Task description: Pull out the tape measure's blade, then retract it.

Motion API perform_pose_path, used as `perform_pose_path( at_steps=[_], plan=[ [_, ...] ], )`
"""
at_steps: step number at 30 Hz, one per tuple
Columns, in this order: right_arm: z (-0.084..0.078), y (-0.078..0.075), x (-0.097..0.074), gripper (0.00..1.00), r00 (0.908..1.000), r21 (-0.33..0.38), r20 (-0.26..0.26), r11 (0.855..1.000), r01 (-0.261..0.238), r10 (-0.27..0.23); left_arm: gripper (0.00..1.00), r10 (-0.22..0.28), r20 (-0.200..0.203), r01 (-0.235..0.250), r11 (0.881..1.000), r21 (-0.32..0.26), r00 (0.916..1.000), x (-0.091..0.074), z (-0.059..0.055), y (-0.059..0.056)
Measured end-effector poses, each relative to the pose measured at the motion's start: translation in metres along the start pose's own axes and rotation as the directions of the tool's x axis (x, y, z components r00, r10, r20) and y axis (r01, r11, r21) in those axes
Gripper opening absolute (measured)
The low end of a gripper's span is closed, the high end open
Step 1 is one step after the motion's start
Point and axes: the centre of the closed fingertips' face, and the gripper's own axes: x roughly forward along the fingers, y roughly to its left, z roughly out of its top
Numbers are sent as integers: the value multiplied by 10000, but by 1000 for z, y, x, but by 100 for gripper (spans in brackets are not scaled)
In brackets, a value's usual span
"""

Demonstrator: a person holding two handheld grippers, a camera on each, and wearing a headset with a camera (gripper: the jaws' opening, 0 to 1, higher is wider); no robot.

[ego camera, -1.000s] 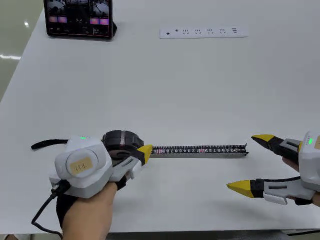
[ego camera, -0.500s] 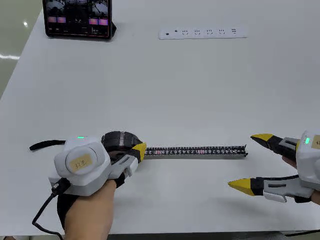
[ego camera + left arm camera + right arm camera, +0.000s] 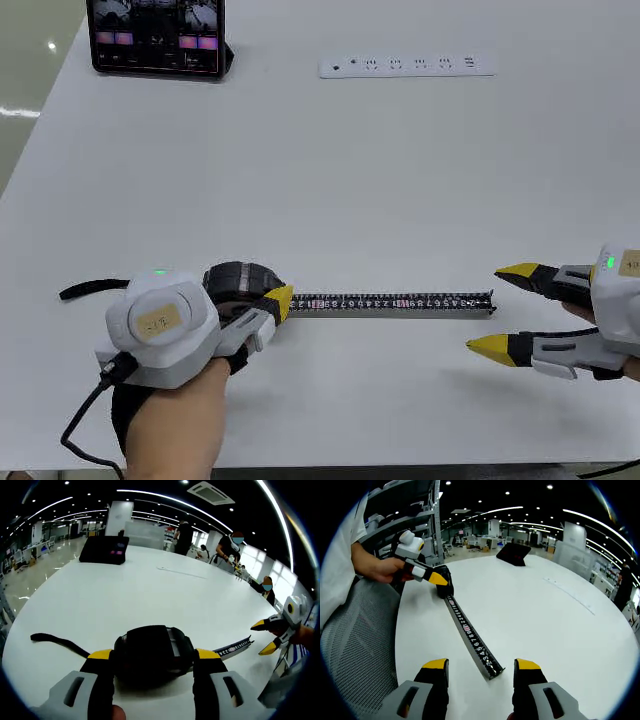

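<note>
So: left gripper (image 3: 154, 655) clamps the case (image 3: 240, 282) at 9 o'clock, blade (image 3: 390, 301) lies out flat toward 3, and right gripper (image 3: 506, 309) hangs wide open and empty just off its tip; the risk I see is an unguided retract whipping the blade and jerking the case loose.

free: table (image 3: 400, 180) middle | blocking: blade (image 3: 390, 301) across front | power strip (image 3: 407, 66) far

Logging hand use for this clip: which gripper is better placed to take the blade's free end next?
The right gripper: its open jaws sit at the blade's free end, while the left gripper clamps the tape measure case.
</note>
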Motion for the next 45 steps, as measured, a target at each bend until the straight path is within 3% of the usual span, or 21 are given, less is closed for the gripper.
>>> perform_pose_path(
  at_steps=[11,26,45],
  plan=[
    [-4,-10,5,38,9979,-583,-390,9969,-531,509,59,-37,-23,37,10000,-37,10000,0,0,0],
    [-9,-11,13,24,9900,-1281,-769,9836,-1271,1179,59,-68,-19,68,10000,-9,10000,0,-1,0],
    [-17,-11,16,13,9734,-2285,-1295,9495,-2149,1891,59,-86,-36,86,10000,-20,10000,0,0,0]
  ],
)
